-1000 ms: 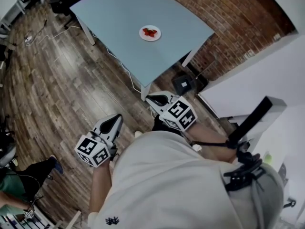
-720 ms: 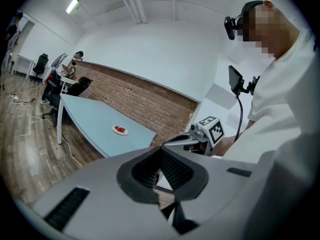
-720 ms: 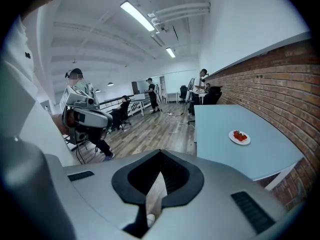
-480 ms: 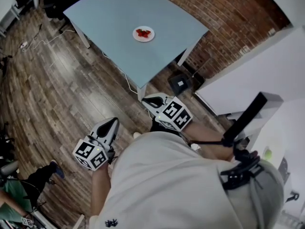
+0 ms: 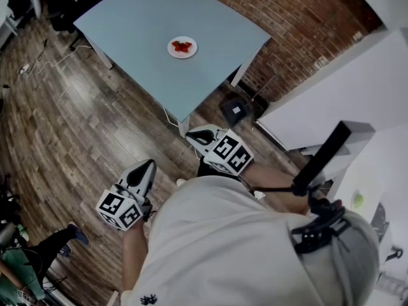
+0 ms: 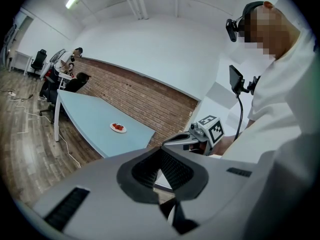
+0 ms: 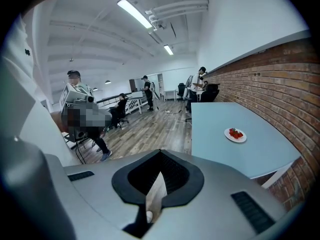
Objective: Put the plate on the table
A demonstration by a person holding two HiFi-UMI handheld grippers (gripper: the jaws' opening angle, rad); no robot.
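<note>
1. Pale-blue table (image 5: 137,18) stands at the far side of the head view, on a wooden floor (image 5: 70,126), with a brick wall (image 5: 306,18) to its right.
2. White plate (image 5: 182,46) sits flat on the tabletop with red food on it, roughly mid-table and slightly toward the near-right edge. It is well apart from both grippers.
3. Left gripper (image 5: 145,168) is held low over the floor, near the person's body, tip pointing toward the table. In the left gripper view its jaws are together with nothing between them. The plate shows far off on the table, to the upper left.
4. Right gripper (image 5: 195,134) is just off the table's near corner, above the floor. In the right gripper view its jaws are closed, with only a thin sliver of floor showing and nothing gripped. The plate is on the table, ahead and to the right.
5. Black box (image 5: 236,110) sits on the floor under the table's near-right side.
6. Several people (image 7: 147,91) sit and stand in the far background of the right gripper view.
</note>
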